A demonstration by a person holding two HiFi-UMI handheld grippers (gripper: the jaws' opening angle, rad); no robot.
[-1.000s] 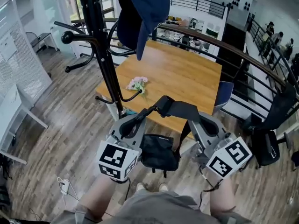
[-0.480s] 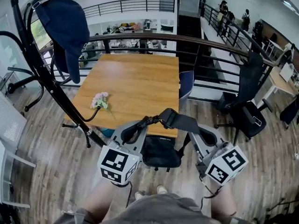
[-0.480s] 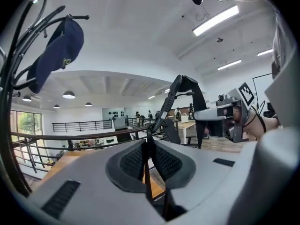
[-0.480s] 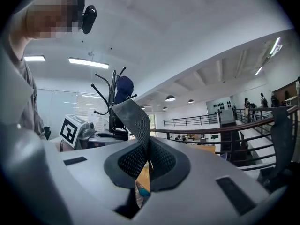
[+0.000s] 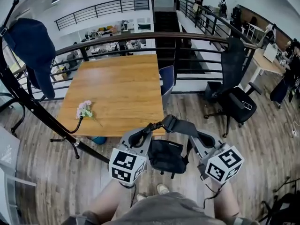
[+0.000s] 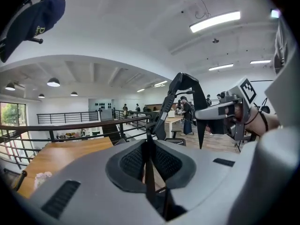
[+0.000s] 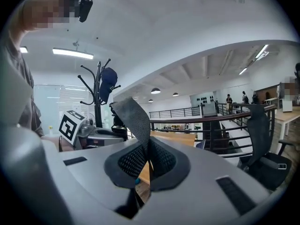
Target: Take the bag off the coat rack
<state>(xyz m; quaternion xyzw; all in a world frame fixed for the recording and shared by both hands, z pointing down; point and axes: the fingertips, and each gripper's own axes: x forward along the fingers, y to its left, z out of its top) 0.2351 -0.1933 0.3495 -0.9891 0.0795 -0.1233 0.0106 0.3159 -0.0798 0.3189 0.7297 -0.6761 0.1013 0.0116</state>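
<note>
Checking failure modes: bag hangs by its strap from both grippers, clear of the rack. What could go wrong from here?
1. The left gripper pinches only a thin run of the strap; it might slip, tipping the bag sideways.
2. The bag hangs free between it and the right gripper, and could swing into the table edge or a coat rack hook.

No lettering is legible on anything here.
</note>
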